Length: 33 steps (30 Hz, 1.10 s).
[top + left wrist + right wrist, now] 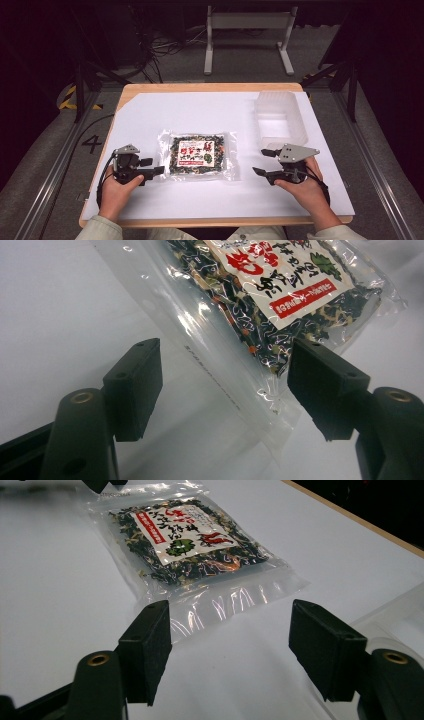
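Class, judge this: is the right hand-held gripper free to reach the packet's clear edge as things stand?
Probably yes. The right hand-held gripper is open and faces the packet, with bare white sheet between them.

Your left gripper (225, 390) had its jaws apart, low over the white sheet (60, 315). The clear bag of dried greens (260, 300) lay flat; its sealed edge ran between the jaws, pads not pressing it.
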Tool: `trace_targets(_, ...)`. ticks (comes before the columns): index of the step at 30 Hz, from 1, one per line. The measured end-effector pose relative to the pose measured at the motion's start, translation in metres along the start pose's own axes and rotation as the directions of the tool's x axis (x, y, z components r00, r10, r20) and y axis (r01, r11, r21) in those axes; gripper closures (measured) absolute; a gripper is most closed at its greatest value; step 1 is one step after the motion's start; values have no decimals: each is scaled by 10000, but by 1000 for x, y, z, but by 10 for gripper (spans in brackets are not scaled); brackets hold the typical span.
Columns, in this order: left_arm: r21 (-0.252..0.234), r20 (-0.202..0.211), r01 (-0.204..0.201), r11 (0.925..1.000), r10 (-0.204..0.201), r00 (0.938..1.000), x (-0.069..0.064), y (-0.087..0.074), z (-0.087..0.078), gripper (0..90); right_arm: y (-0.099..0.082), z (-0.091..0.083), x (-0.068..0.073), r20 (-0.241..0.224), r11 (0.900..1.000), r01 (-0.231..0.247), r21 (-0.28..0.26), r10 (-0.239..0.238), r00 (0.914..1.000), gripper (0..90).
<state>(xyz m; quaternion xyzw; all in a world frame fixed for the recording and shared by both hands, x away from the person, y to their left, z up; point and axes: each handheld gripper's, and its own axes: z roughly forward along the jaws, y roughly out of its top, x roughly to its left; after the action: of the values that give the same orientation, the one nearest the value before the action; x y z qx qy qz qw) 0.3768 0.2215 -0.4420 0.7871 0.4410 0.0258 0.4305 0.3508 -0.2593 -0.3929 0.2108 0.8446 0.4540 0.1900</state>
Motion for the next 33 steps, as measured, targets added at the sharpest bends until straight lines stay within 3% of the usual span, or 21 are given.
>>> trace_targets(11, 526, 101, 92, 9986, -98, 9999, -4, -2, 8, 317, 1, 1, 2, -106, 9999, 117, 6, -117, 9999, 332)
trace_targets(15, 671, 131, -45, 9977, 37, 9999, -6, -1, 12, 328, 1, 2, 2, -117, 10000, 99, 16, -99, 9999, 331)
trace_targets(29, 702, 300, -14, 9975, -7, 9996, -8, 0, 17, 353, -1, 0, 2, -106, 10000, 79, -33, -79, 9999, 327)
trace_targets(33, 719, 127, -31, 9974, 22, 9999, -8, 1, 17, 388, -1, 0, 2, -100, 10000, 64, -40, -64, 9999, 327)
